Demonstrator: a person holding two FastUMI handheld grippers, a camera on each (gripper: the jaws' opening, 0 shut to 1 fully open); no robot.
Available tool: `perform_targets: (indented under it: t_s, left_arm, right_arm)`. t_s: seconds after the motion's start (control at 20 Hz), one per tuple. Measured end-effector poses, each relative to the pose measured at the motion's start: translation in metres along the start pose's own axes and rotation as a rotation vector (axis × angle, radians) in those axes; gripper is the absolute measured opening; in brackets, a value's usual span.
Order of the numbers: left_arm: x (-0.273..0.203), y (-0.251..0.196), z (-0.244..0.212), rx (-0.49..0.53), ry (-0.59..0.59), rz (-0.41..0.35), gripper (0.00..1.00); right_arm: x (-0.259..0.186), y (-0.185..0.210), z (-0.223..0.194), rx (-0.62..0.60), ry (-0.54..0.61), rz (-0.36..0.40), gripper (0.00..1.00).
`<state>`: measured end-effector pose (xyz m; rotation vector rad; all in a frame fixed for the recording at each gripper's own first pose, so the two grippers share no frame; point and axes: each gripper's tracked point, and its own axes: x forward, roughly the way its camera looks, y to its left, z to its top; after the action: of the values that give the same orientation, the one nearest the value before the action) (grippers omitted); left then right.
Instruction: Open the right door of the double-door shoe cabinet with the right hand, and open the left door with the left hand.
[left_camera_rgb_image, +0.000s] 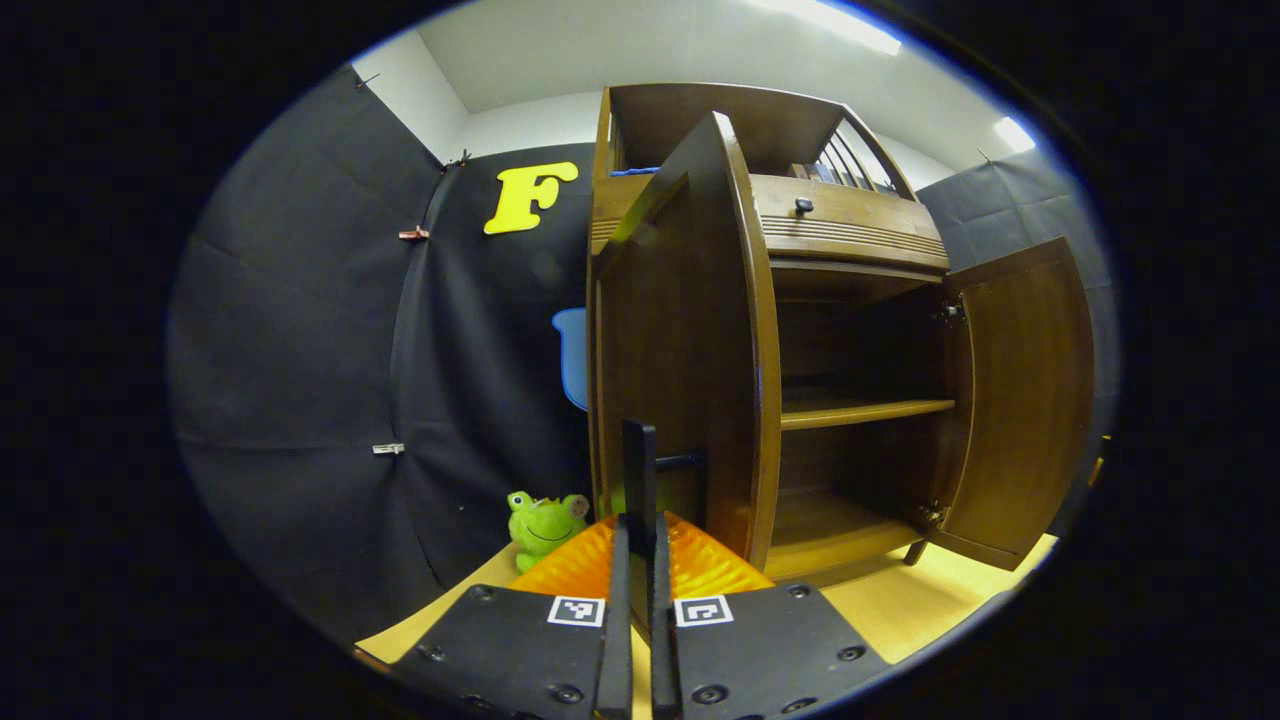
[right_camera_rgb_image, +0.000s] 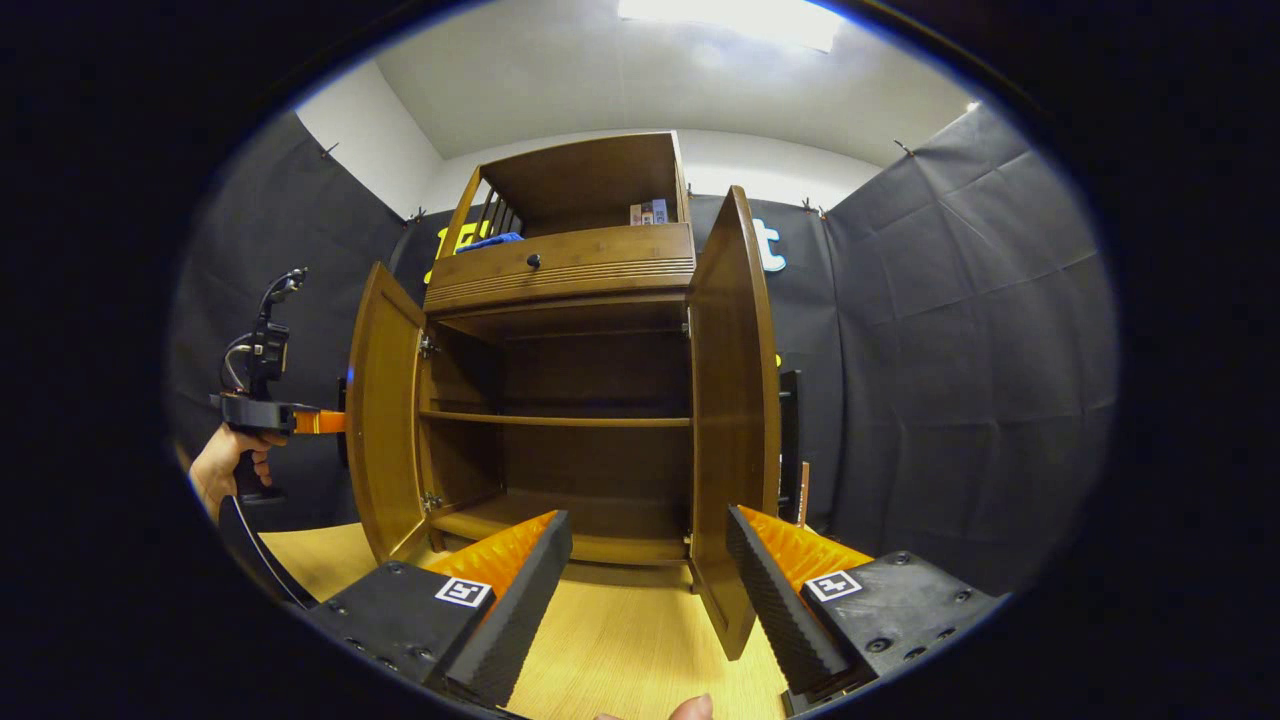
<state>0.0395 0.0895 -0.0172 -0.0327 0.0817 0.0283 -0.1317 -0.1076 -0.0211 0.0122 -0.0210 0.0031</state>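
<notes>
The wooden shoe cabinet (right_camera_rgb_image: 570, 270) stands with both doors swung open and its inner shelf (right_camera_rgb_image: 560, 420) bare. In the left gripper view the left door (left_camera_rgb_image: 690, 350) is seen nearly edge-on, and my left gripper (left_camera_rgb_image: 640, 530) is shut on that door's black bar handle (left_camera_rgb_image: 640, 465). The right gripper view shows this left gripper (right_camera_rgb_image: 275, 410), held by a hand, against the outer face of the left door (right_camera_rgb_image: 385, 420). My right gripper (right_camera_rgb_image: 650, 560) hangs open in front of the cabinet, holding nothing, just left of the right door (right_camera_rgb_image: 735, 400).
A green frog toy (left_camera_rgb_image: 545, 525) sits on the light wooden floor (right_camera_rgb_image: 620, 630) left of the cabinet. A drawer with a dark knob (right_camera_rgb_image: 534, 261) tops the doors. The right door (left_camera_rgb_image: 1020, 400) juts out. Black cloth walls close in on both sides.
</notes>
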Motion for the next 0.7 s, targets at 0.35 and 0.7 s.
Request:
perform_targets:
  t_s: [0.35, 0.7]
  left_arm:
    - [-0.005, 0.037, 0.000, -0.006, 0.002, 0.032, 0.09]
    - [-0.013, 0.075, -0.005, -0.018, 0.011, 0.066, 0.05]
  right_arm:
    - [0.001, 0.011, 0.002, 0.000, -0.006, 0.006, 0.98]
    - [0.004, 0.021, -0.001, -0.009, -0.004, 0.014, 0.98]
